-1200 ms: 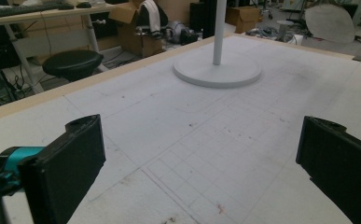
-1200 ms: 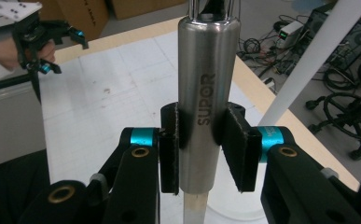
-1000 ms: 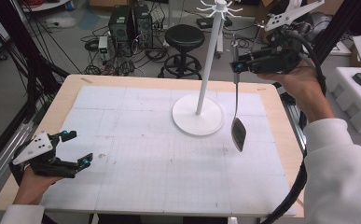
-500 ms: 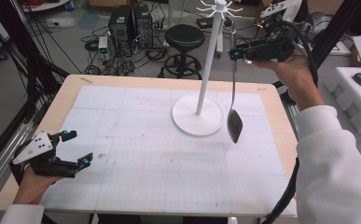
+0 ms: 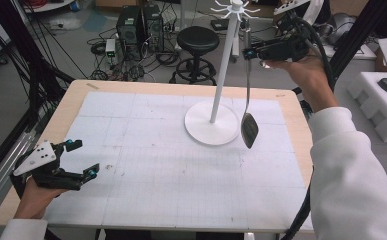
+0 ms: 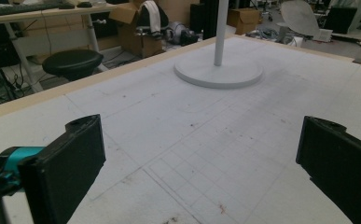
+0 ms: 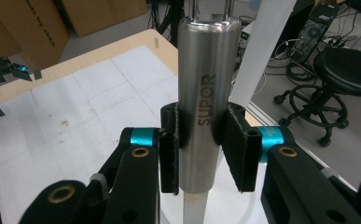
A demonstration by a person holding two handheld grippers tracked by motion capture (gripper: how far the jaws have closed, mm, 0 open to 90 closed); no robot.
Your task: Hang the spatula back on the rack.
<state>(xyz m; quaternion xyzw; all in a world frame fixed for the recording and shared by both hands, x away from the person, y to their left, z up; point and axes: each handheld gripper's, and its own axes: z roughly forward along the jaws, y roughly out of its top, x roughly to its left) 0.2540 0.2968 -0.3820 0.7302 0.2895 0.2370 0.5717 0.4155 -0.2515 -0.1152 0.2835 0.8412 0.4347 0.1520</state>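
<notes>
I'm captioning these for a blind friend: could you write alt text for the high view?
A person's right tool grips a metal spatula by its handle, dangling it beside a white hook stand on a gridded table. The left tool rests open and empty at the table's near left corner.

Even overhead room light is falling across the white table mat (image 5: pixel 181 165), casting only soft, faint shadows beneath the stand's round base (image 5: pixel 212 131). The steel handle (image 7: pixel 206 84) is catching long pale streaks of glare in the right gripper view, while the stool (image 7: pixel 350 65) behind is going slightly soft. Close black jaws are blurring in the left gripper view, and the floor is lying dimmer.
</notes>
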